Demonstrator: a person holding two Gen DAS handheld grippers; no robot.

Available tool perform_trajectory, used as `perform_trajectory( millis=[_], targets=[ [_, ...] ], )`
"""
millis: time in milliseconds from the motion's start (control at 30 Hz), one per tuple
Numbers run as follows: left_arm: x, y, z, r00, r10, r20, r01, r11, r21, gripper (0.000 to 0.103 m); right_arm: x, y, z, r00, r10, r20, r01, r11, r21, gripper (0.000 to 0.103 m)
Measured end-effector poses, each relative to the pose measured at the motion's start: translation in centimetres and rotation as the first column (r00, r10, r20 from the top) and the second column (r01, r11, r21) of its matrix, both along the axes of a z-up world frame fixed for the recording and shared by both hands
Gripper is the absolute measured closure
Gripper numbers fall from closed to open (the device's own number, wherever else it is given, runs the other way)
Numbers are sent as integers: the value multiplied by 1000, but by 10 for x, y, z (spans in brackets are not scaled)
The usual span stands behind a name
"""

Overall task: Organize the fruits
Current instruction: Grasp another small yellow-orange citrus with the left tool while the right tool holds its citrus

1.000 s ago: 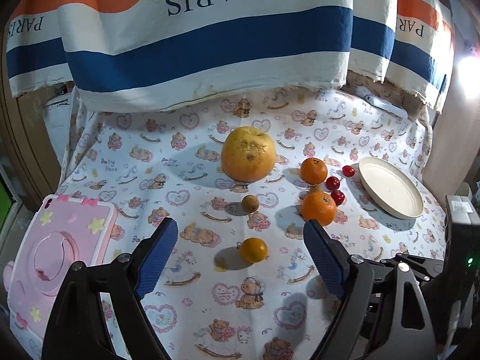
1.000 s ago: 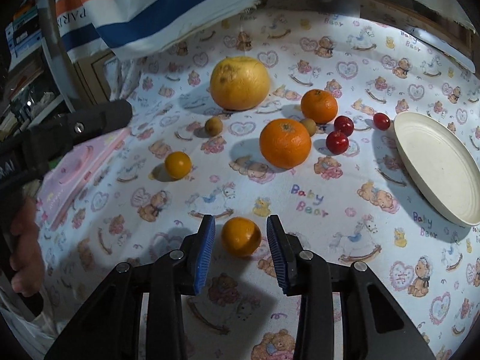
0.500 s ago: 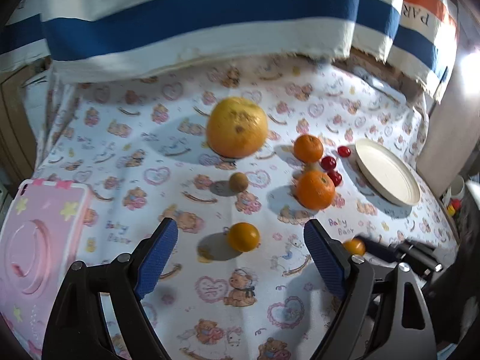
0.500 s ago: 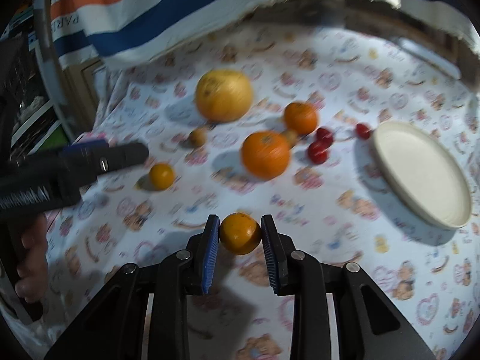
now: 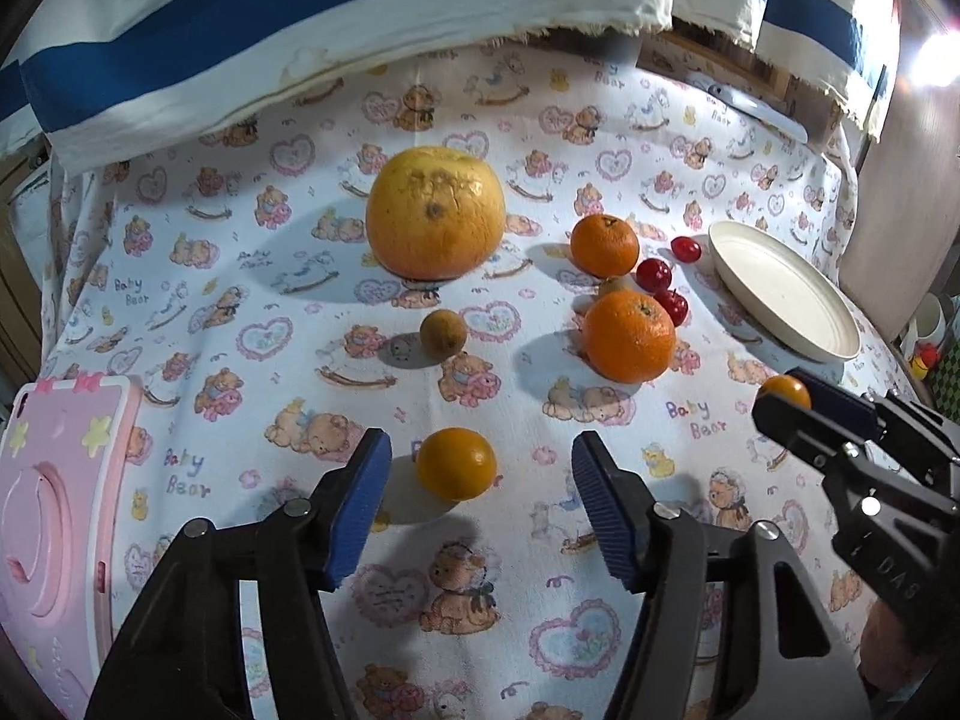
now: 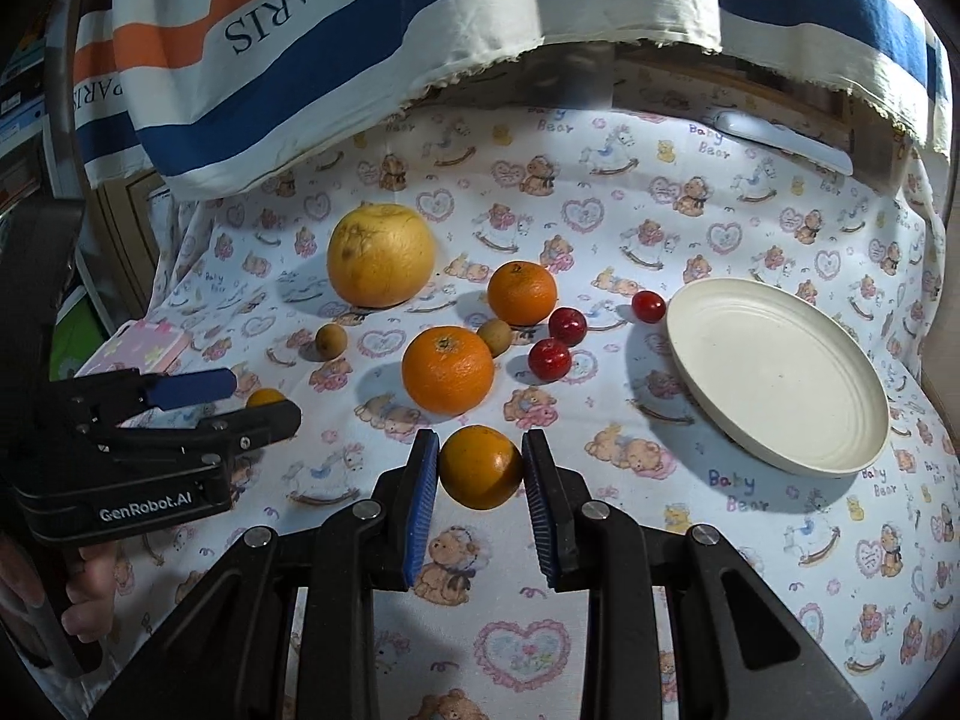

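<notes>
A white cotton tablecloth printed with bears and hearts (image 6: 660,510) covers the table, and a striped blue, orange and cream canvas cloth lettered PARIS (image 6: 288,18) hangs over its far edge. At the left edge lies a pink plastic tablet case (image 5: 54,498). On the right sits a round cream plastic plate (image 6: 780,372), shallow and smooth. The big yellow pomelo (image 6: 381,255) with a scarred rind stands at the back. Nearer are two dimpled oranges: a large orange (image 6: 447,369) and a smaller mandarin (image 6: 522,292), with a brown longan (image 6: 495,336) tucked between them. Three glossy red cherry-like fruits (image 6: 549,358) lie between the oranges and the plate, so they sit in the path to it. Another brown round longan (image 5: 443,332) lies apart.

The right gripper (image 6: 480,471) has its ribbed blue pads pressed on a small orange kumquat-like fruit (image 6: 480,467), held above the cloth. The left gripper (image 5: 480,495) is spread wide around a second small orange fruit (image 5: 456,463) resting on the cloth, pads clear of it.
</notes>
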State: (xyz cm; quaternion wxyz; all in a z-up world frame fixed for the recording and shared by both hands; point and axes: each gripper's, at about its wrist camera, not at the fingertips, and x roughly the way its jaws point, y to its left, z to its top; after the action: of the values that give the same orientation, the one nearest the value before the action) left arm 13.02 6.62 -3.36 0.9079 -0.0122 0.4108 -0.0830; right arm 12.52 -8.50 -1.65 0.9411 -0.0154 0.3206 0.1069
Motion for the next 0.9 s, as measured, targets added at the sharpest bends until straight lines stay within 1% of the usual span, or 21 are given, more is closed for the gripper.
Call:
perform_trajectory(
  millis=[167,267,300,333,533,600,667,767,800,900],
  targets=[
    [4,1,-5,1000,2,-20,-2,1000,-8,48,0,-5,1,1000,-17,-3,17,1000,21,73],
    [5,0,-7,1000,-6,-28,6,1000,-12,56,-1,-7,2,1000,-20,0,20,999,28,73],
    [6,0,-7,1000,-4,-27,4,1000,-6,61,-1,-6,3,1000,-20,0,20,999,27,73],
    [6,0,-8,1000,-2,-25,2,1000,2,62,-1,-7,3,1000,-20,0,20,999,27,73],
    [9,0,-9,1000,-2,-31,2,1000,-9,64,-3,-7,5,1000,-18,9,18,999,31,73],
    [11,0,-13,999,-1,-51,1,1000,-6,64,-3,-8,6,1000,-19,10,19,999,32,73],
    [15,1,-17,997,-3,-76,1,1000,-22,64,-4,-8,6,1000,-19,9,19,999,31,73],
    [15,-2,-16,998,6,-55,-6,1000,7,64,-4,-9,6,1000,-21,11,21,999,34,73],
    [15,-2,-16,999,2,-55,-2,1000,9,74,-4,-9,6,1000,-23,11,22,999,37,73],
    [13,-4,-15,999,-7,-43,8,1000,17,75,-5,-11,8,1000,-25,15,24,999,45,73]
  ],
)
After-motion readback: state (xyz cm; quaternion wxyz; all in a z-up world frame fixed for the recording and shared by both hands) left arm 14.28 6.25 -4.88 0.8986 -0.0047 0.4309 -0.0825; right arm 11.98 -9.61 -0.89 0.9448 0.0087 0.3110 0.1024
